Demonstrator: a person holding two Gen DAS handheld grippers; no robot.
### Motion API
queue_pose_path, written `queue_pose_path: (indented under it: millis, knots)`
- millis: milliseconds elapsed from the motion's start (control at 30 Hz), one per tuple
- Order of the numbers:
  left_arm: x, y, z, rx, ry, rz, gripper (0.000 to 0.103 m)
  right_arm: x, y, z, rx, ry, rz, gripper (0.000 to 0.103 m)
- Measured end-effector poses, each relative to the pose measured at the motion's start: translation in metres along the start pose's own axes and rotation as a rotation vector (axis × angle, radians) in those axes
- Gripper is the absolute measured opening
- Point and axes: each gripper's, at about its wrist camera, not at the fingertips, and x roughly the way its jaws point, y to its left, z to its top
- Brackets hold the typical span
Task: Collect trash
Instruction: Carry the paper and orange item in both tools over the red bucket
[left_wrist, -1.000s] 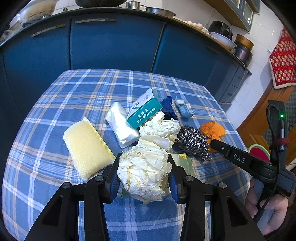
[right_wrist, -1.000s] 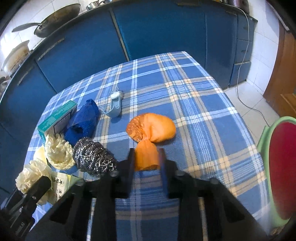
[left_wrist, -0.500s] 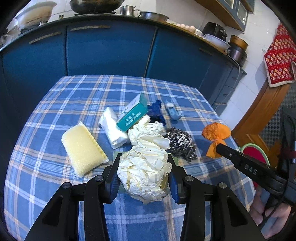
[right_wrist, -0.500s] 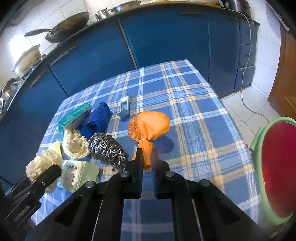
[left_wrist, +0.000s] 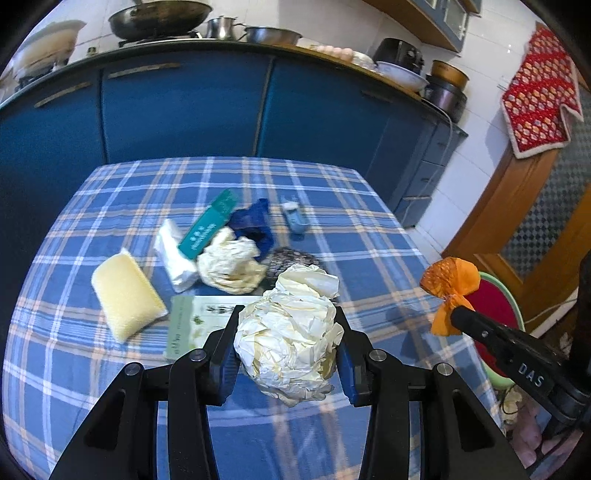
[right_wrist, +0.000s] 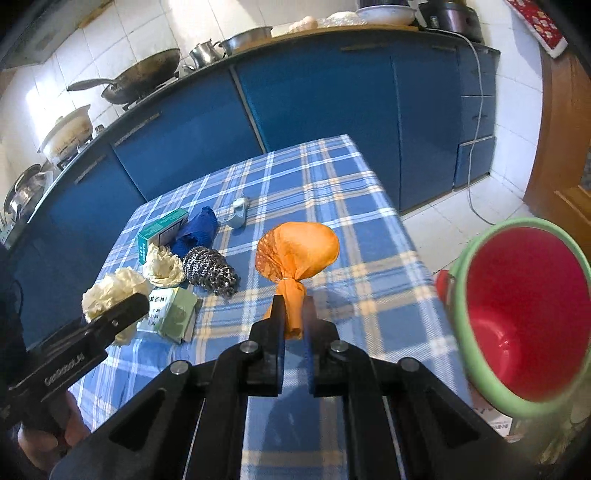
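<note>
Cream-coloured crumpled paper, a big wad (left_wrist: 290, 339), sits pinched between the two blue-padded fingers of the left gripper (left_wrist: 286, 354), lifted clear of the blue plaid tablecloth (left_wrist: 110, 387). Just ahead of that claw lie a pale green leaflet (left_wrist: 195, 325) and, beyond it, a second crumpled paper ball (left_wrist: 231, 264) and a steel wool scourer (left_wrist: 291, 258) partly hidden behind the held wad. Ahead and to the claw's left rest a yellow sponge (left_wrist: 125, 293), a white tissue pack (left_wrist: 173, 254) and a teal box (left_wrist: 208, 230); farther ahead are a blue cloth (left_wrist: 253, 223) and a small light-blue plastic piece (left_wrist: 295, 218). The right gripper (right_wrist: 293, 317) has its fingers pressed together on the twisted tail of an orange wrapper bundle (right_wrist: 299, 251), holding it in the air above the cloth; the same bundle shows to the right of the left claw in the left wrist view. To the right of the right claw, off the table edge and lower, stands a red bin with a green rim (right_wrist: 524, 317). A hand (right_wrist: 48, 439) grips the left tool's handle at the lower left.
</note>
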Motion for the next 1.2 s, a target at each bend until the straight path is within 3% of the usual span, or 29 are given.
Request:
queue_pose_path:
  millis: [633, 1200]
  knots:
    - [0.002, -0.094, 0.0, 0.154, 0.029, -0.122, 0.046, -0.073, -0.075, -0.018, 0.103, -0.096, -0.101, 0.011]
    - [0.033, -0.198, -0.01, 0.336, 0.088, -0.244, 0.046, -0.092, -0.158, -0.037, 0.246, -0.105, -0.208, 0.011]
